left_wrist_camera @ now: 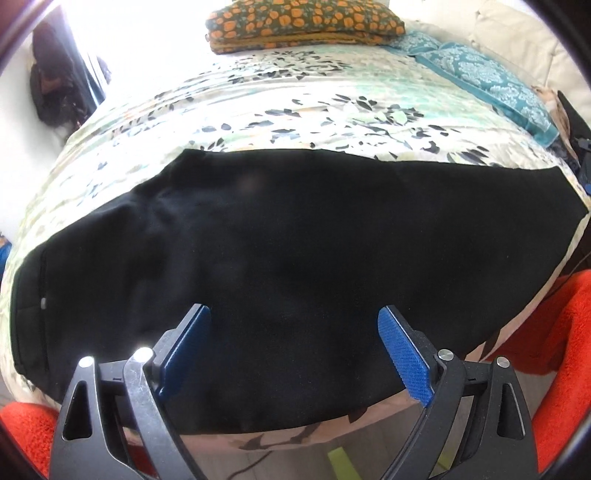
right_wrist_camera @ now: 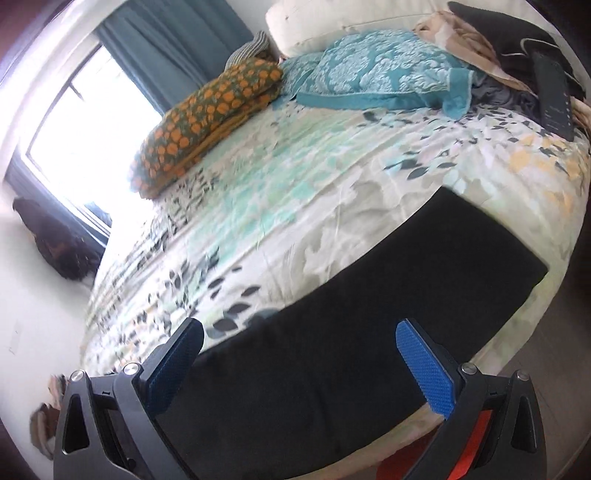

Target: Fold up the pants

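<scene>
Black pants (left_wrist_camera: 277, 258) lie flat across the near edge of a bed with a floral cover (left_wrist_camera: 258, 99), waistband at the left, legs running right. My left gripper (left_wrist_camera: 293, 314) is open and empty, hovering over the pants' near edge. In the right wrist view the pants (right_wrist_camera: 369, 325) stretch as a long black band toward the right, ending in a straight hem. My right gripper (right_wrist_camera: 299, 328) is open and empty above the pants' near part.
A folded orange-patterned blanket (left_wrist_camera: 303, 22) and teal pillows (left_wrist_camera: 491, 77) lie at the far side of the bed. A dark remote-like device (right_wrist_camera: 554, 99) lies at the far right. Red fabric (left_wrist_camera: 546, 332) shows below the bed edge. A window (right_wrist_camera: 85, 122) is at left.
</scene>
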